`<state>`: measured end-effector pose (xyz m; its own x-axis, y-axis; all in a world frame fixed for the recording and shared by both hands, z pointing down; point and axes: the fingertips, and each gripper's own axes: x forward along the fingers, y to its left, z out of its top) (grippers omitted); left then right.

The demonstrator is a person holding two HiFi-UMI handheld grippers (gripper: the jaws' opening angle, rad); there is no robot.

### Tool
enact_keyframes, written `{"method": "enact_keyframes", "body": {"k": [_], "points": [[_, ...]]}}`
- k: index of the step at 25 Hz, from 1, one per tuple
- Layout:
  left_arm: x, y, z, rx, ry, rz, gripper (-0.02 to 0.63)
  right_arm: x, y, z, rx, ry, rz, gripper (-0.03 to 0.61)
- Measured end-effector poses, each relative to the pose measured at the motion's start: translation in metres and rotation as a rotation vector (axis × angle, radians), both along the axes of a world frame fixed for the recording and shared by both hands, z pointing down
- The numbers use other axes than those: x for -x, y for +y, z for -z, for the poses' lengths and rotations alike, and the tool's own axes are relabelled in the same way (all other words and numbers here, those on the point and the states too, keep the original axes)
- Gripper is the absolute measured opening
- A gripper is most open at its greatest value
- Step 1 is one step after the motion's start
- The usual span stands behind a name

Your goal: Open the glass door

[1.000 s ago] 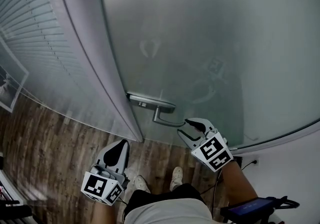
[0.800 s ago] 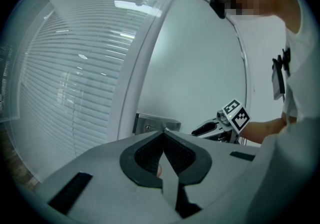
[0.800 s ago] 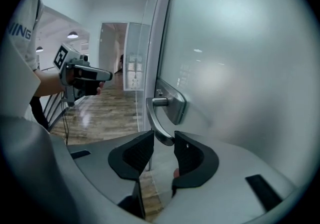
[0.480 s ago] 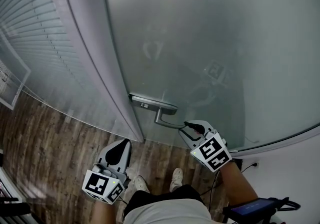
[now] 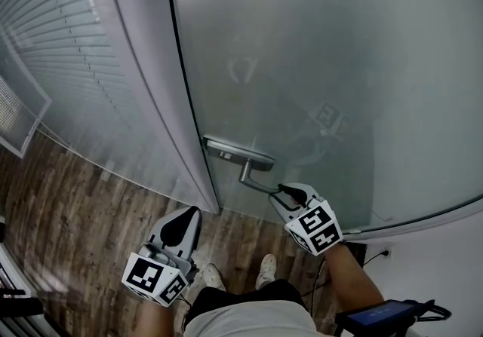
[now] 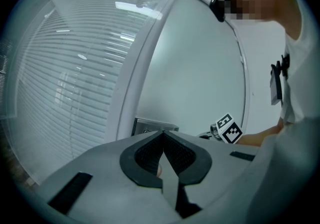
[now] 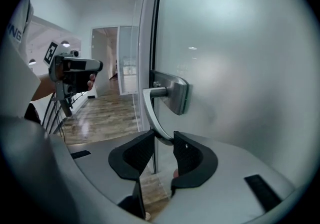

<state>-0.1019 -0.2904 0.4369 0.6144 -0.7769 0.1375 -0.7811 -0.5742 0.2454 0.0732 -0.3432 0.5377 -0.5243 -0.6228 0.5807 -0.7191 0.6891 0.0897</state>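
Observation:
The frosted glass door [image 5: 324,49] carries a metal lever handle [image 5: 258,182] on a rectangular plate [image 5: 238,153]. My right gripper [image 5: 285,192] is shut on the free end of that lever. In the right gripper view the curved handle [image 7: 151,110] runs down from its plate [image 7: 177,95] into the right gripper [image 7: 164,139], where both pads touch it. My left gripper [image 5: 189,215] hangs lower left, away from the door, shut with nothing in it. In the left gripper view its tips [image 6: 163,134] meet.
A grey door frame [image 5: 143,79] and a glass panel with blinds [image 5: 60,56] stand left of the door. Wooden floor [image 5: 75,207] lies below, with the person's shoes [image 5: 266,268]. A wall socket with a cable [image 5: 381,241] sits at the lower right.
The right gripper's jaws went from wide apart around the lever's end to closed on it, and the gripper sank slightly. The left gripper stayed where it was.

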Motion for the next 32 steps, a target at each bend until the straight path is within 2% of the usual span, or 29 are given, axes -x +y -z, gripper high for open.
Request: {"method": "enact_keyframes", "body": {"k": [17,20,28,32], "points": [[0.012,0.051,0.003,-0.038,-0.009,0.002,0.003,0.001,0.000,0.003,-0.044,-0.062,-0.108,0.118],[0.003,0.030,0.013,-0.026,-0.016,0.013,0.003,-0.013,-0.030,0.014,-0.039,-0.075,-0.122,0.120],[-0.026,-0.040,0.075,0.006,-0.009,0.038,0.003,-0.055,-0.121,0.092,-0.049,-0.064,-0.128,0.120],[-0.037,-0.055,0.059,0.008,-0.018,0.046,0.003,-0.069,-0.146,0.085,-0.062,-0.065,-0.133,0.118]]}}
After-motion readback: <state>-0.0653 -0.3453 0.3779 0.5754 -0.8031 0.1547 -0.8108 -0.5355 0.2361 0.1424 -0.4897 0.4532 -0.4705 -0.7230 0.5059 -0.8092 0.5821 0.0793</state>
